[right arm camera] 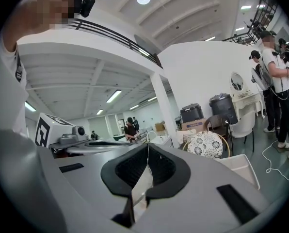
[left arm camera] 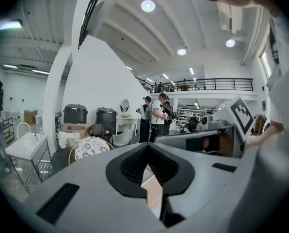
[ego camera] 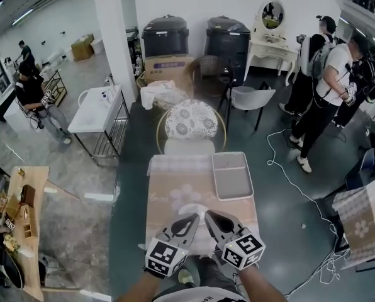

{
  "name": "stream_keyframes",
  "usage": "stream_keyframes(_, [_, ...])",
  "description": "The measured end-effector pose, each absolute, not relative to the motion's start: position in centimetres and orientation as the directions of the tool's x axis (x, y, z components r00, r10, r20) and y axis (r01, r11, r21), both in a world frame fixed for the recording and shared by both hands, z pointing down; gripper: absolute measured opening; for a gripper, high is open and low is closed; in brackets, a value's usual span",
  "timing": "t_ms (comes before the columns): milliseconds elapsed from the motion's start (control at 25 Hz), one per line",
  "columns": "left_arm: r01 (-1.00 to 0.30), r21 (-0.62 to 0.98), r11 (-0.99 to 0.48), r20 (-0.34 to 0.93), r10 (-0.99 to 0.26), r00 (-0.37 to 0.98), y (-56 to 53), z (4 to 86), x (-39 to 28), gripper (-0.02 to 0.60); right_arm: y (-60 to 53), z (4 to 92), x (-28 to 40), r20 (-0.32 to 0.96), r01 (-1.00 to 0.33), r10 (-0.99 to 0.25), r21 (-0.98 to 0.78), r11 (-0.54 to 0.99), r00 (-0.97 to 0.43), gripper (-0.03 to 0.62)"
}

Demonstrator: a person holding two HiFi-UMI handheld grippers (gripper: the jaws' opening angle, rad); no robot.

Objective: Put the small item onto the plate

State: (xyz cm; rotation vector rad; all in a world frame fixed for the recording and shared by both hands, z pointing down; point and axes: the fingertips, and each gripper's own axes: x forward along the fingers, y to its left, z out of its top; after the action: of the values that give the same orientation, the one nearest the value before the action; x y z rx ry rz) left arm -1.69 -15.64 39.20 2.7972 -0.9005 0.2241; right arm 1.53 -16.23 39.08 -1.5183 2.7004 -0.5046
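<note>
Hovering pre-grasp with left gripper (ego camera: 192,220) and right gripper (ego camera: 211,216) both clenched empty by plate (ego camera: 189,209) on table (ego camera: 165,181); cannot make out small item, so probably must locate it, open, then lower.

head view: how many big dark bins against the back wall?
2. The left bin stands just right of the white pillar, above a cardboard box; the right bin is beside it, left of the dressing table. None seem hidden.
</note>
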Motion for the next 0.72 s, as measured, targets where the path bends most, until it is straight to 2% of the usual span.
stream_keyframes(720, [-0.602, 0.116, -0.79, 0.115, -0.592, 0.798, -12.8, 35.0, -3.4, 0.005, -13.7, 34.9, -0.2, 0.108, -0.848, -0.846, -0.172, 0.501, -0.521, 0.014])
